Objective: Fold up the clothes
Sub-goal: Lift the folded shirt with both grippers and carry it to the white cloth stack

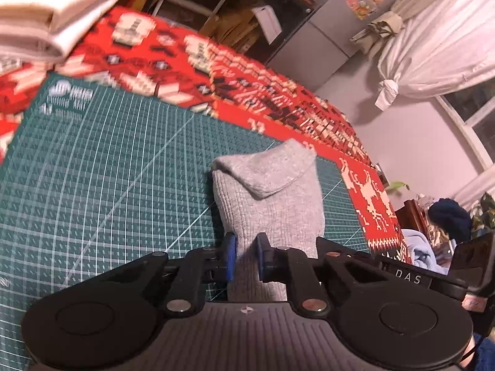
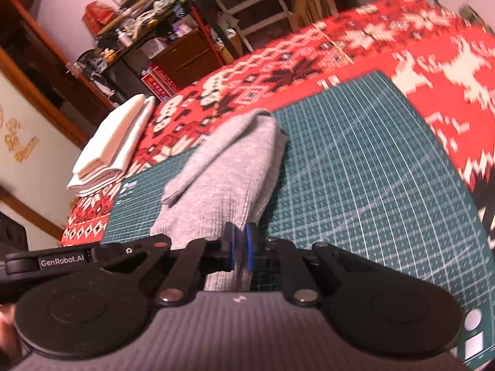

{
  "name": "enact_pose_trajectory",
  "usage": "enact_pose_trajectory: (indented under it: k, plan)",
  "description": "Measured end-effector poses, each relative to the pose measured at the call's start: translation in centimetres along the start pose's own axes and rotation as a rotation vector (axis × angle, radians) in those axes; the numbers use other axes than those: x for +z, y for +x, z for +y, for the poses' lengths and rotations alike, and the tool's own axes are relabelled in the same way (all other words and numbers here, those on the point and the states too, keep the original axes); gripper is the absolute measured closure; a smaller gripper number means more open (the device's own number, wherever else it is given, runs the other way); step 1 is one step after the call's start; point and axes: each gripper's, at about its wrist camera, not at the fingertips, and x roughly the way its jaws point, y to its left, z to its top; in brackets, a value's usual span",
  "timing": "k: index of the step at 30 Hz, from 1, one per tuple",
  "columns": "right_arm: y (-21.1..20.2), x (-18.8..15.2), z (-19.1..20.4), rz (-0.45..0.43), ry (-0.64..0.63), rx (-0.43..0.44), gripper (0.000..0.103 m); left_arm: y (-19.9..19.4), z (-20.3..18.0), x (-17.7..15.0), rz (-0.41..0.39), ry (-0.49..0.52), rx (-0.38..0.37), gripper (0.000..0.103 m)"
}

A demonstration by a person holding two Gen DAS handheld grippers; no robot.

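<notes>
A grey ribbed knit garment (image 1: 272, 198) lies on the green cutting mat (image 1: 108, 170), its far end folded back in a flap. My left gripper (image 1: 246, 255) is shut on the garment's near edge, with grey cloth bunched between the blue pads (image 1: 229, 255). In the right wrist view the same grey garment (image 2: 225, 167) stretches away over the green mat (image 2: 355, 170). My right gripper (image 2: 241, 244) is shut on its near right corner, the blue pads (image 2: 250, 245) nearly touching with cloth pinched between them. Part of the left gripper's body (image 2: 62, 261) shows at the left edge.
A folded stack of white cloth (image 1: 52, 15) (image 2: 114, 145) rests on the red patterned tablecloth (image 1: 247, 74) beyond the mat. Shelves and drawers crowded with clutter (image 2: 161, 24) stand behind the table. A white curtain (image 1: 433, 40) hangs by a window on the right.
</notes>
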Motion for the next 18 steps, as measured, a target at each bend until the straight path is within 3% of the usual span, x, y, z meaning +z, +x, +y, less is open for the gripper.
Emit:
enact_pose_trajectory:
  k: [9,18]
  plan:
    - [-1.3,4.8,5.9,-0.067,-0.071,0.105,0.096,-5.8,0.8,4.7,-0.162,0.000,-0.039,0.090]
    - [3.9,11.7,16.8,-0.101,-0.158,0.216,0.096,-11.9,6.0,13.5,-0.297,0.047,0.029,0.090]
